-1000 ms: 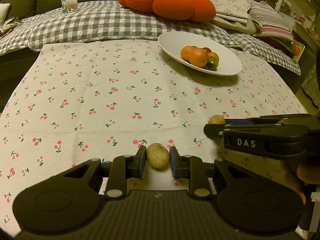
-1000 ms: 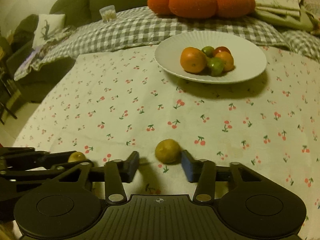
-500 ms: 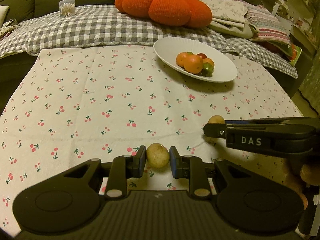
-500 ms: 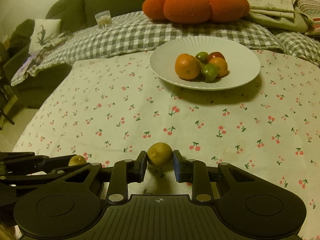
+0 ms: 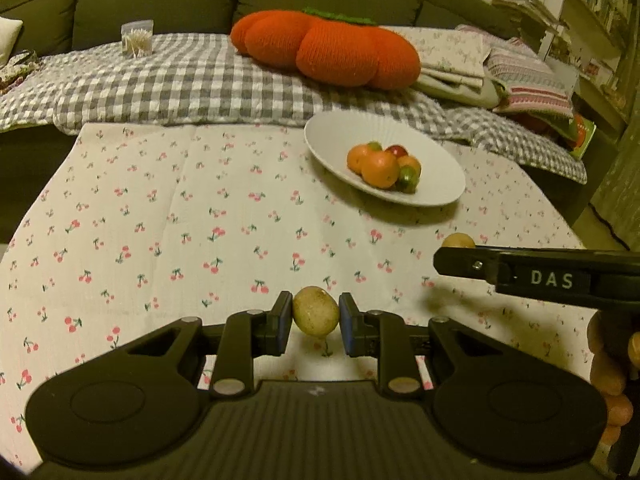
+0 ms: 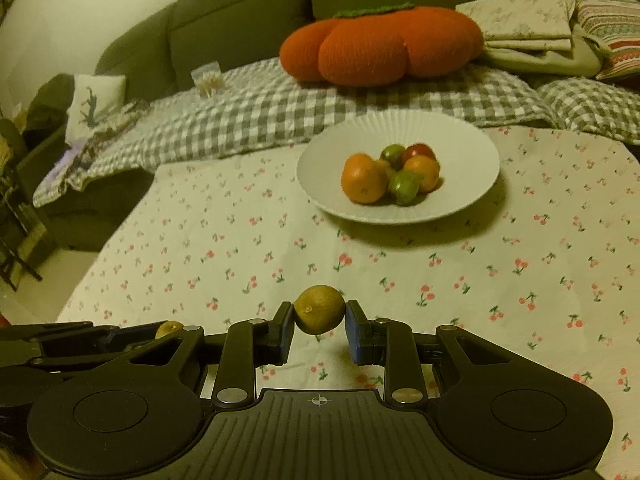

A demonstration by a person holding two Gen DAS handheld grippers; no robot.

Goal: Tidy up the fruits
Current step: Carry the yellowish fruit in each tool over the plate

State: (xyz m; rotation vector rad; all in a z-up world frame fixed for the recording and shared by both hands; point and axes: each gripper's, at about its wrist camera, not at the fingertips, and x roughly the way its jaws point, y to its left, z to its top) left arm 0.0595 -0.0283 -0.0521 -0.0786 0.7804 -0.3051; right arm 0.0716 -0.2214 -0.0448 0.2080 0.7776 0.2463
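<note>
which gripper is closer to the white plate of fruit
Right. The right gripper is almost straight in front of the white plate; the left gripper sits farther off, with the plate ahead to its right.

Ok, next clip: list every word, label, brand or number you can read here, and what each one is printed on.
"DAS": white capitals on the side of the right gripper, seen in the left wrist view.
Bookshelf spines at the far right: too small and blurred to read.
Green item under the striped cushions: any print is unreadable.
Nothing legible on the plate, the tablecloth or either held fruit.
</note>
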